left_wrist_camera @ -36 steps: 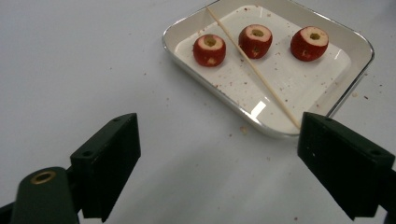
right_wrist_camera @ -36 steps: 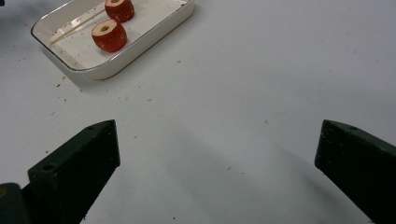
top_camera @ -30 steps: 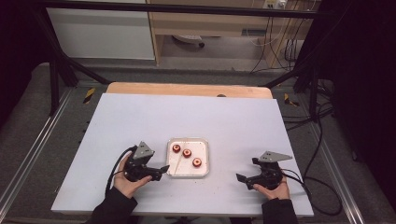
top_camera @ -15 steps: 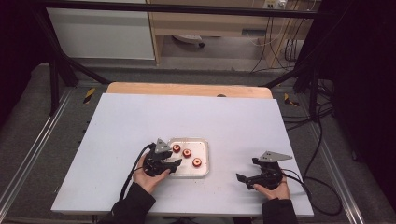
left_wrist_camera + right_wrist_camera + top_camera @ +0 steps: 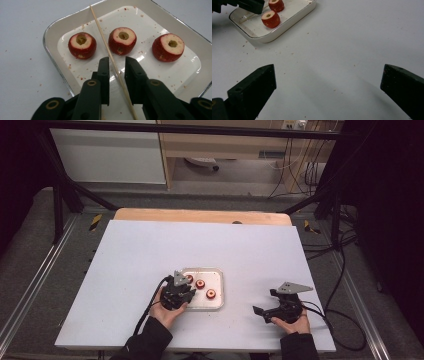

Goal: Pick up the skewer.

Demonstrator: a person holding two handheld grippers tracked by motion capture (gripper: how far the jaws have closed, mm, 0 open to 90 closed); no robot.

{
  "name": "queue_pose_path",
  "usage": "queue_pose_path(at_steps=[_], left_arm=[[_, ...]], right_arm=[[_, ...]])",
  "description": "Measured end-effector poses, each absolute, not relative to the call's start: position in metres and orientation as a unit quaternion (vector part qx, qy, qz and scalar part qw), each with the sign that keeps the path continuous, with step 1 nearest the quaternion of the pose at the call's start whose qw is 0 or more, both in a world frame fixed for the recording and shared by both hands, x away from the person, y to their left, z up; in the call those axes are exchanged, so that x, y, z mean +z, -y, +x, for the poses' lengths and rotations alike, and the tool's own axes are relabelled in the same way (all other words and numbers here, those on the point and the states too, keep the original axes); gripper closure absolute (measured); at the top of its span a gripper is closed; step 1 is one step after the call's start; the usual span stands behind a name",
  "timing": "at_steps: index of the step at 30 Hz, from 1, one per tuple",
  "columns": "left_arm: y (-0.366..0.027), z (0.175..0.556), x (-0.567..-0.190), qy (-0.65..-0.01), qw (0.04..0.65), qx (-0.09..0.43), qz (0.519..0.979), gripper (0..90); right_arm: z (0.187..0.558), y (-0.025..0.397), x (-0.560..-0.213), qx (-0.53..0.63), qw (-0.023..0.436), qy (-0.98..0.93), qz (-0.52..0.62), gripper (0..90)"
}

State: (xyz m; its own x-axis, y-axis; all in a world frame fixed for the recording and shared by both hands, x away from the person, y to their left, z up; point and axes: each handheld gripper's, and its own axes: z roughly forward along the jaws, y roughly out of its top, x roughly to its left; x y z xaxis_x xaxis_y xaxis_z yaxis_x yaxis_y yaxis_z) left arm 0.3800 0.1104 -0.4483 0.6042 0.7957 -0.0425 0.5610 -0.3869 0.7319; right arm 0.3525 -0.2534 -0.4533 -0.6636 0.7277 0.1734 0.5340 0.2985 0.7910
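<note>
The left gripper (image 5: 117,65) hangs over the glossy white tray (image 5: 53,27), its matte black jaws a narrow gap apart around a thin wooden skewer (image 5: 107,47) without pinching it. Three round red fruits, cored with pale cut tops, lie at 11 (image 5: 82,45), 12 (image 5: 122,40) and 2 o'clock (image 5: 168,47). The right gripper (image 5: 328,82) gapes wide, empty, over the crumb-speckled table (image 5: 352,42).
</note>
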Motion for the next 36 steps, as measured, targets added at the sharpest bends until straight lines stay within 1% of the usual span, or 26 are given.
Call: queue_pose_path(at_steps=[2,6,10,11,19,28,30,36], left_arm=[[-0.109,0.379,-0.449,-0.419,0.367,0.159,0.815,77.7],[-0.107,0.377,-0.450,-0.427,0.366,0.171,0.809,82.6],[-0.107,0.375,-0.451,-0.439,0.369,0.173,0.801,84.9],[-0.107,0.375,-0.451,-0.442,0.370,0.173,0.798,87.0],[-0.112,0.374,-0.450,-0.453,0.380,0.175,0.787,88.1],[-0.124,0.371,-0.441,-0.433,0.406,0.170,0.786,88.3],[-0.127,0.370,-0.437,-0.414,0.409,0.170,0.795,88.3],[-0.133,0.370,-0.433,-0.394,0.418,0.157,0.803,88.2]], right_arm=[[0.352,0.253,-0.453,0.442,0.110,-0.798,0.396,0.8],[0.353,0.253,-0.454,0.441,0.109,-0.799,0.395,0.8],[0.353,0.253,-0.454,0.440,0.109,-0.799,0.396,0.9],[0.352,0.253,-0.454,0.439,0.107,-0.799,0.397,0.9],[0.352,0.253,-0.454,0.440,0.109,-0.799,0.395,0.9],[0.352,0.253,-0.453,0.441,0.114,-0.799,0.392,0.9],[0.352,0.253,-0.452,0.443,0.116,-0.798,0.393,0.9],[0.351,0.252,-0.451,0.443,0.121,-0.797,0.392,0.6]])
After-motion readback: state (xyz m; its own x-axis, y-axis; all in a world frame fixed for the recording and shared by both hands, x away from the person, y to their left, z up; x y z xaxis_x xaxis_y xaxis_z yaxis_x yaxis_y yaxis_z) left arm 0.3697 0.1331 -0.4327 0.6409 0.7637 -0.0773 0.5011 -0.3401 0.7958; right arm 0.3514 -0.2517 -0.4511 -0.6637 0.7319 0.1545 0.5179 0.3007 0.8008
